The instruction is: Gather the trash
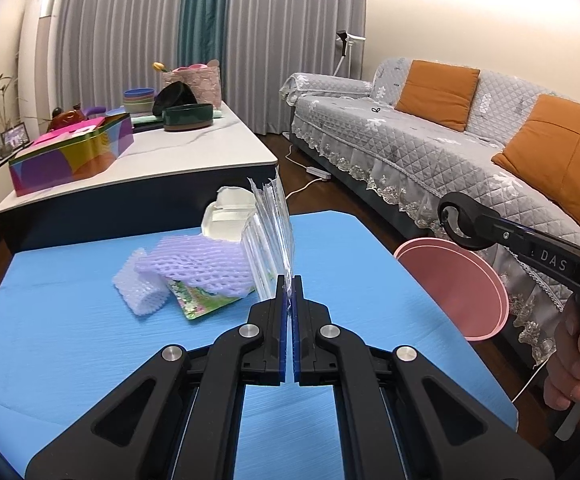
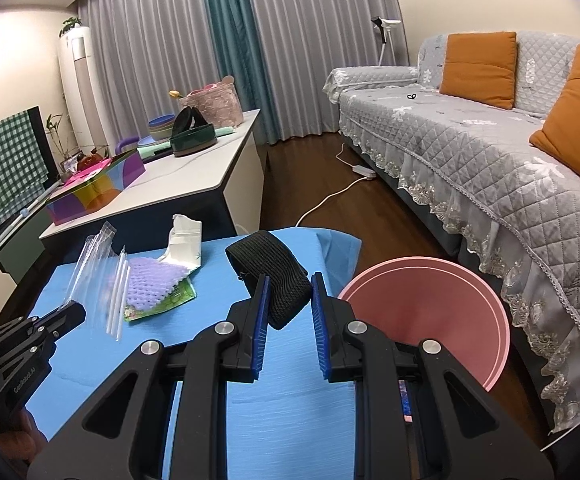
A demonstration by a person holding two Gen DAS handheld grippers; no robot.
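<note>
Trash is in both claws: the left gripper (image 1: 290, 292) is clenched on a clear bag (image 1: 271, 232) standing up from its tips, and the right gripper (image 2: 287, 300) grasps a black band (image 2: 271, 276). A pink bin (image 2: 422, 320), seemingly empty, sits just right of the right claw. Carry each piece fully over its rim before releasing. Foam net (image 1: 201, 264) and wrappers lie left of the bag.

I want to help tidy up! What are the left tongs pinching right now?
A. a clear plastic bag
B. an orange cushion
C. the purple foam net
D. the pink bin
A: the left tongs are shut on the clear plastic bag, which stands up from their tips, while the purple foam net lies on the blue mat.
</note>
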